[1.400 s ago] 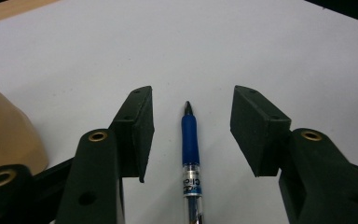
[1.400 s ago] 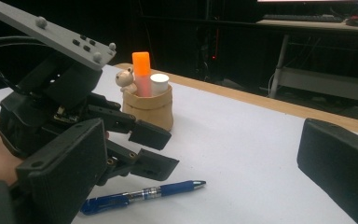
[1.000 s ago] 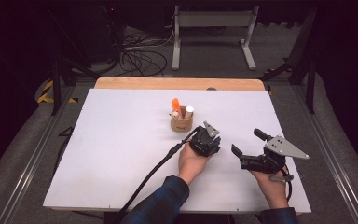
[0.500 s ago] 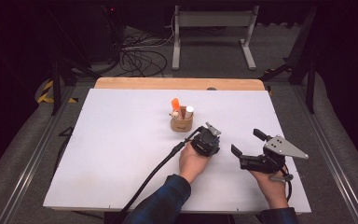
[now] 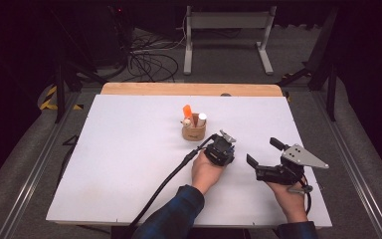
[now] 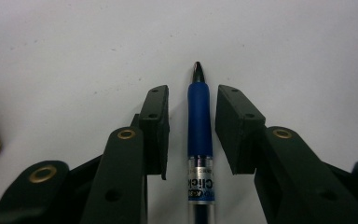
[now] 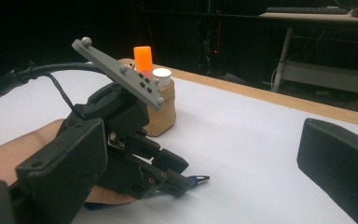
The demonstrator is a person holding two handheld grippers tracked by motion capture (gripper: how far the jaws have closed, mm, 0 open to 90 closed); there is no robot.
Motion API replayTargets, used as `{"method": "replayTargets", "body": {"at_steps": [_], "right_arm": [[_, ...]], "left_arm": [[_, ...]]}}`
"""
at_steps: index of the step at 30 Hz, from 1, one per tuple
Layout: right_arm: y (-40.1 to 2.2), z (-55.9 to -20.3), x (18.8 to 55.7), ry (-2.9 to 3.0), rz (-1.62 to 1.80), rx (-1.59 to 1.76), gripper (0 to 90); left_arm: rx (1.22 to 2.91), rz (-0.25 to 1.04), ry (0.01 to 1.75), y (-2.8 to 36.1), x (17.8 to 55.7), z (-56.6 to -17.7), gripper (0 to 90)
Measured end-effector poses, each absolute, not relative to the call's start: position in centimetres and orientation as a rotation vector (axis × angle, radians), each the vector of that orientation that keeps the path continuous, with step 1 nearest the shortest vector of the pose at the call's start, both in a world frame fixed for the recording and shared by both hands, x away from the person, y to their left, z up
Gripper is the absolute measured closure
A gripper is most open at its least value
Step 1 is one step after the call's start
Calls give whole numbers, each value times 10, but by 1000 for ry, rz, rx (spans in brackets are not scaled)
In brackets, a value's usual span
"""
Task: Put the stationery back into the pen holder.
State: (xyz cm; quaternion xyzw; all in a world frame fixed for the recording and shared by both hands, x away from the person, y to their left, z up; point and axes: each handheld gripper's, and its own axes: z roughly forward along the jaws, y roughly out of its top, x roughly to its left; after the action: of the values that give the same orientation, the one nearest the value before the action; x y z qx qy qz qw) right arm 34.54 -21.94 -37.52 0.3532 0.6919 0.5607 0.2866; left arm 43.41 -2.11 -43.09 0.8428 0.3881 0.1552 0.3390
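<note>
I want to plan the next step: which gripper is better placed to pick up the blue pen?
Left. The left gripper already has the blue pen between its pads, which have just been closing and sit slightly apart from it. The right gripper waits open beside it.

The pen point(image 6: 200, 135) lies on the table point(image 5: 129, 149), between the left claw's point(image 6: 192, 122) jaws.

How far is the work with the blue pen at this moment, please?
Looks done: an orange-capped marker and a white-capped one stand in the tan wooden holder. In hand: the left gripper has its jaws either side of the blue click pen lying on the white table; they have just been closing, with gaps still visible. Left: grip, lift, probably put it in the holder. The right gripper waits open.
</note>
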Motion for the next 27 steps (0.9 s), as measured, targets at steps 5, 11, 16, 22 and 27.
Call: {"method": "replayTargets", "body": {"at_steps": [5, 11, 16, 22, 27], "right_arm": [[-219, -375, 346, 1852, 1501, 948, 21], [-219, -376, 346, 1855, 1498, 948, 21], [-219, -376, 346, 1856, 1498, 949, 21], [-218, -376, 346, 1861, 1501, 947, 21], [-218, -376, 346, 1864, 1501, 950, 21]], "left_arm": [[2194, 401, 1013, -21, 435, -431, 668], [2201, 403, 1004, -23, 434, -431, 706], [2199, 401, 1001, -23, 434, -431, 731], [2198, 395, 1008, -22, 435, -431, 779], [2205, 386, 1002, -22, 436, -431, 798]]}}
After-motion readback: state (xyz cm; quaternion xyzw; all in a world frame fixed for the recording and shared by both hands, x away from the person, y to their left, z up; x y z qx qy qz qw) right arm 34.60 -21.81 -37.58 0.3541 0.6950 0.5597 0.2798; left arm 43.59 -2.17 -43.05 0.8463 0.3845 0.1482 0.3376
